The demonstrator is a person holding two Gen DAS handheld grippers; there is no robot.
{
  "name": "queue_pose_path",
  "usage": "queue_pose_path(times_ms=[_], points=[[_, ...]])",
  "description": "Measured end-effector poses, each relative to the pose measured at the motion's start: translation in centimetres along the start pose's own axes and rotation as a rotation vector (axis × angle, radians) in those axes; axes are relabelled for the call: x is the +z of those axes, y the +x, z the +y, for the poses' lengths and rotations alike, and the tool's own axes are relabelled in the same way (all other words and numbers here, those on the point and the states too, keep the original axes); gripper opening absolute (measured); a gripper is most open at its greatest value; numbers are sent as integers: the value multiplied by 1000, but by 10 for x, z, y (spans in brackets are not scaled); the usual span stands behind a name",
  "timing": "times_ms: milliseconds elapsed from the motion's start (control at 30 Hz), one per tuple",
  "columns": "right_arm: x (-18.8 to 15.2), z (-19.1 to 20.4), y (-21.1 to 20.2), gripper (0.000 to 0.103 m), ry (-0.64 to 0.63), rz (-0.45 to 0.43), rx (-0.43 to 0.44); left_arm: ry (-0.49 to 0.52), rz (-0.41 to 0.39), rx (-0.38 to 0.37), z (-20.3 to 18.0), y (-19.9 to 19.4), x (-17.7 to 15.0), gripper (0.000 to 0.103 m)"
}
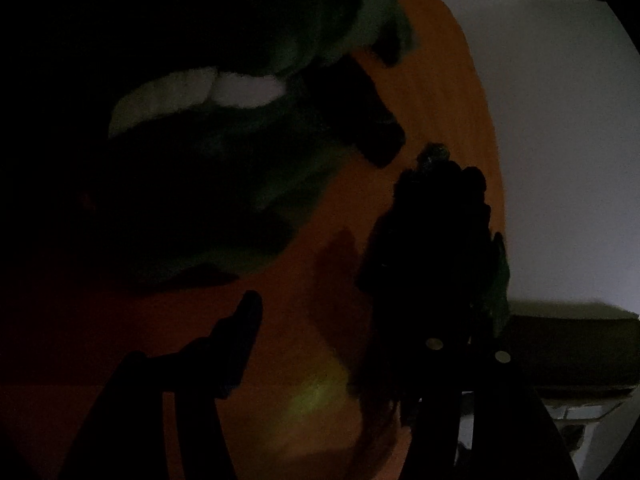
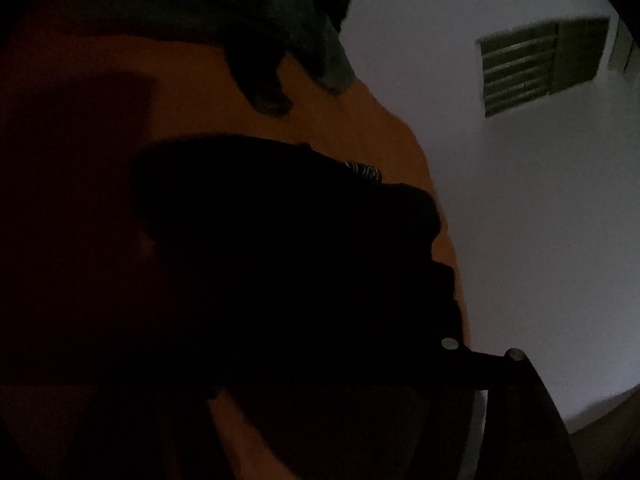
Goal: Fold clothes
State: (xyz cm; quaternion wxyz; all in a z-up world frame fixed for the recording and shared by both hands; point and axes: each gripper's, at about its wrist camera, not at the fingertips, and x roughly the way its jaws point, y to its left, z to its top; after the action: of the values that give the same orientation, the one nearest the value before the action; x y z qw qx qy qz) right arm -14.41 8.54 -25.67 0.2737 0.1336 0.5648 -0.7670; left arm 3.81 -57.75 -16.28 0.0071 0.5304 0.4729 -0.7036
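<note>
Both views are very dark. In the left wrist view a dark green garment [image 1: 224, 184] with a white patch lies on the orange table [image 1: 440, 92]. My left gripper [image 1: 336, 288] stands open above the table; its left finger [image 1: 240, 332] is bare and dark cloth [image 1: 432, 248] hangs at its right finger. In the right wrist view a black garment [image 2: 288, 240] covers the fingers of my right gripper, so its jaws are hidden. A dark grey garment [image 2: 280, 32] lies at the far end of the table [image 2: 360, 128].
The table's right edge curves along a pale wall [image 2: 520, 220]. A louvred vent [image 2: 540, 60] is set in that wall. A dark ledge [image 1: 572, 344] runs along the wall's base at the right in the left wrist view.
</note>
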Motion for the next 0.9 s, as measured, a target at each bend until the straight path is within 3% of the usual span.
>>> queue_pose_path(times_ms=[33, 67, 200, 233, 300, 367, 433, 533, 667, 800, 833, 867, 900], points=[[1, -7, -5, 54, 40, -19, 23, 8, 6, 9, 0, 1, -3, 59], [2, -14, -10, 18, 80, -37, 45, 20, 11, 21, 1, 3, -8, 59], [5, -55, -34, 10, 258, -121, 131, 83, 47, 41, -1, 16, -26, 59], [3, -78, -45, 10, 335, -138, 174, 92, 48, 31, -2, 18, -30, 59], [-4, -139, -64, 10, 530, -150, 350, 112, 34, 6, -11, 15, -35, 59], [-21, -204, -78, 10, 754, -163, 596, 174, -11, -36, -35, 2, -41, 59], [-50, -252, -91, 10, 936, -180, 776, 271, -74, -99, -70, -18, -51, 59], [-125, -306, -87, 10, 1255, -177, 1036, 390, -120, -164, -113, -35, -65, 59], [-241, -292, -51, 10, 1538, -79, 1254, 487, -79, -185, -150, -16, -80, 59], [-347, -239, 1, 15, 1738, 83, 1286, 509, -10, -135, -167, 29, -90, 59], [-372, -225, 14, 25, 1781, 129, 1290, 498, 24, -122, -168, 42, -93, 59], [-397, -212, 26, 47, 1824, 181, 1293, 491, 51, -116, -169, 51, -96, 59], [-420, -198, 35, 54, 1873, 264, 1292, 493, 76, -104, -170, 61, -101, 59]])
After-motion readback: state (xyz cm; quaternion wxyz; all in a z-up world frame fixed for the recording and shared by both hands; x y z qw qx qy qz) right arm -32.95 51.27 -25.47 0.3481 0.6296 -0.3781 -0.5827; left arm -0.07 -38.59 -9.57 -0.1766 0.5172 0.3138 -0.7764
